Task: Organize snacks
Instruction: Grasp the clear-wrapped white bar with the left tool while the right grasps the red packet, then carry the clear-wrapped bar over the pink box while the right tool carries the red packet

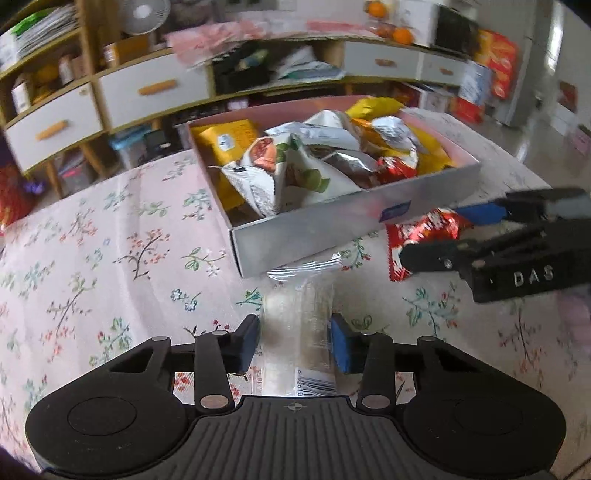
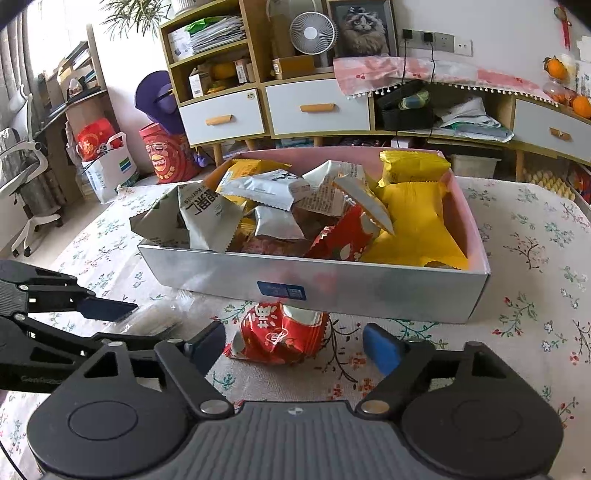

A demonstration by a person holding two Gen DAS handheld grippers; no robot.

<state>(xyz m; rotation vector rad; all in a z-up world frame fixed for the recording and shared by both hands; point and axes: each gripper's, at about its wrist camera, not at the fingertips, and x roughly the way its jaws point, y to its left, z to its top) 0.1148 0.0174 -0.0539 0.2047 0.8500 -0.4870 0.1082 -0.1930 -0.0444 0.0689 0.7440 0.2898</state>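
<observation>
A floral cloth covers the table [image 2: 535, 258], and behind it runs a wooden cabinet with white drawers [image 2: 317, 107], a small fan [image 2: 313, 31] on top. Straight ahead of both tools sits the grey box [image 2: 332, 284], heaped with snack packs. The left tool [image 1: 295, 343] angles down at the table, its jaws narrow and pressing both sides of a clear wrapped snack [image 1: 299, 306] that lies just short of the box wall. To its right, the right tool [image 2: 295, 347] also tilts down, jaws partly drawn in around a red snack packet [image 2: 280, 332] against the box front, the pads not touching it.
</observation>
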